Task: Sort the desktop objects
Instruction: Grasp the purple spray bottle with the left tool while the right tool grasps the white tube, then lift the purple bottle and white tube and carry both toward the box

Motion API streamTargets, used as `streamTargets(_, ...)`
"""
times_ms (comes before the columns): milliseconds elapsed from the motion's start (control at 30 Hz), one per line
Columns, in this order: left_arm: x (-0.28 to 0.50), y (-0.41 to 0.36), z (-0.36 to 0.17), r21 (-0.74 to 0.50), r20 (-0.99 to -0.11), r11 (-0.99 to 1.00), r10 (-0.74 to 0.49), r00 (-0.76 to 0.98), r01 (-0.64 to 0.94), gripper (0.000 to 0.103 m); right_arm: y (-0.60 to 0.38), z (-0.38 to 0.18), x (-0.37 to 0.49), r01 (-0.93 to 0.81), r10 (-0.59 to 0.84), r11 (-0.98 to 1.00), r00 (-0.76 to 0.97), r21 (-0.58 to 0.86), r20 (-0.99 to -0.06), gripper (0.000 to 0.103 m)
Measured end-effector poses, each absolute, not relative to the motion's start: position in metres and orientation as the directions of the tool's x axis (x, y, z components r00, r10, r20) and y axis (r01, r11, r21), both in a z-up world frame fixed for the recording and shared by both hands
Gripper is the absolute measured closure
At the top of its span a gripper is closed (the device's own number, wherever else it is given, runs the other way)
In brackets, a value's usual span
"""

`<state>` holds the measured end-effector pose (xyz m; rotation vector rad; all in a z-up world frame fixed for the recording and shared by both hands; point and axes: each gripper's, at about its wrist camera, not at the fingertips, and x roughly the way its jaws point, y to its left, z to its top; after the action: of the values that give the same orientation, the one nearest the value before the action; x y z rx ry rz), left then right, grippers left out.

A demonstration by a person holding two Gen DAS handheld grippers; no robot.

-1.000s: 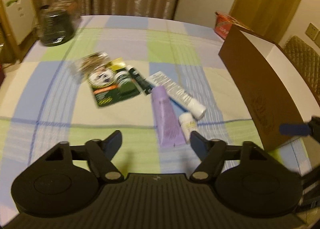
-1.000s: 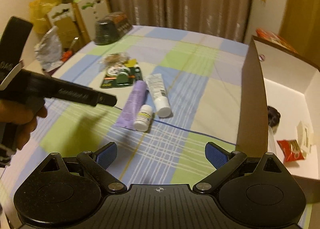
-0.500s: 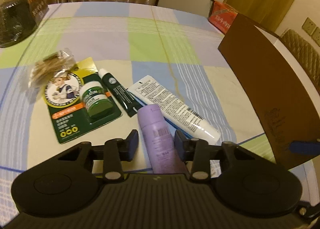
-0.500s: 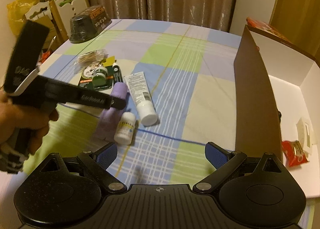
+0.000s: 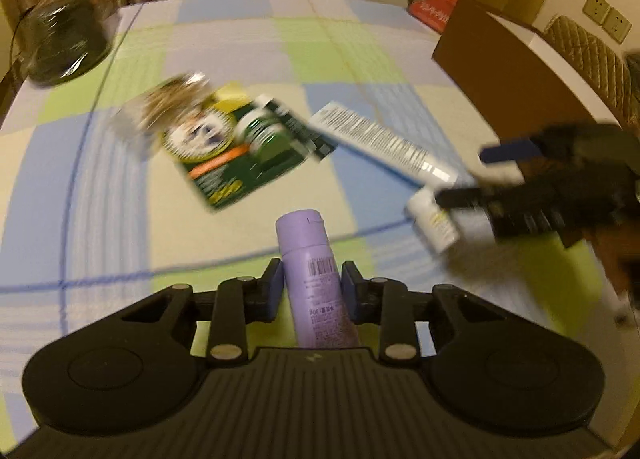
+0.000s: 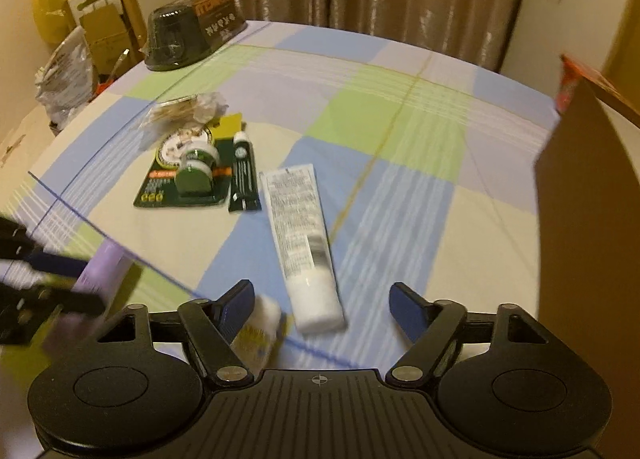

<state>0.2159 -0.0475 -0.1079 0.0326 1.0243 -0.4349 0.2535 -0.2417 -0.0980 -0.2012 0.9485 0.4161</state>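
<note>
purple tube (image 5: pixel 316 279) sits between my left gripper (image 5: pixel 312 291)'s blue pads (image 5: pixel 275 291) in the left wrist view, cap end pointing away from me. a second ago these jaws were wide above the table with the tube lying flat beyond them; they have just been closing, and now both pads press its sides, so i read this as a grip made. the tube looks raised off the checked tablecloth (image 5: pixel 120 195), though the blur makes that hard to swear to. past it lie the green blister card (image 5: pixel 232 155) with the small dark tube along its edge, the long white tube (image 5: pixel 380 143) and, nearest the brown cardboard box (image 5: pixel 500 71), the little white bottle (image 5: pixel 434 223).

in the right wrist view my right gripper (image 6: pixel 322 305) has come down over that bottle (image 6: pixel 256 333). its jaws have just been closing from nearly full width to about half; the bottle sits against the left pad (image 6: pixel 240 307), but the right pad stands clear of it, so nothing is gripped here yet. the white tube (image 6: pixel 304 243) lies just beside, its cap between the fingers too, and i judge it could get nudged or caught as they close. the box wall (image 6: pixel 584 219) stands well to the right, where i judge both items are headed.
</note>
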Motion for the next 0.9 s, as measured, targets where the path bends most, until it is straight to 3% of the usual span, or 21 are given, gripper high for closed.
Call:
streamTargets(67,0.210,-0.040,-0.109,-0.177,-0.837,0.918,-0.331,0.436,0.355,0.076,-0.237,-0.101,0.263,-0.440,0.252,0.898,0.502,0.006,-0.827,0.050)
streamTargets(233,0.203,-0.031,-0.106,-0.185,-0.831,0.926,-0.326,0.450,0.329,0.077,-0.229,-0.111,0.276,-0.474,0.230,0.880,0.469,-0.024,-0.853,0.053)
streamTargets(267,0.202,-0.030,-0.106,-0.189,-0.829,0.926,-0.328,0.453,0.326,0.077,-0.228,-0.113,0.275,-0.486,0.228,0.873,0.466,-0.032,-0.855,0.064)
streamTargets(367,0.202,-0.031,-0.104,-0.188,-0.822,0.927,-0.330,0.464,0.325,0.070,-0.227,-0.112,0.272,-0.490,0.223,0.871,0.468,-0.041,-0.855,0.073)
streamTargets(533,0.205,-0.033,-0.101,-0.180,-0.815,0.931,-0.322,0.481,0.318,0.055,-0.236,-0.105,0.263,-0.442,0.204,0.896,0.493,-0.042,-0.846,0.075)
streamTargets(900,0.215,-0.038,-0.113,-0.164,-0.829,0.938,-0.299,0.472,0.307,0.056,-0.263,-0.075,0.224,-0.341,0.189,0.940,0.539,-0.008,-0.821,0.075)
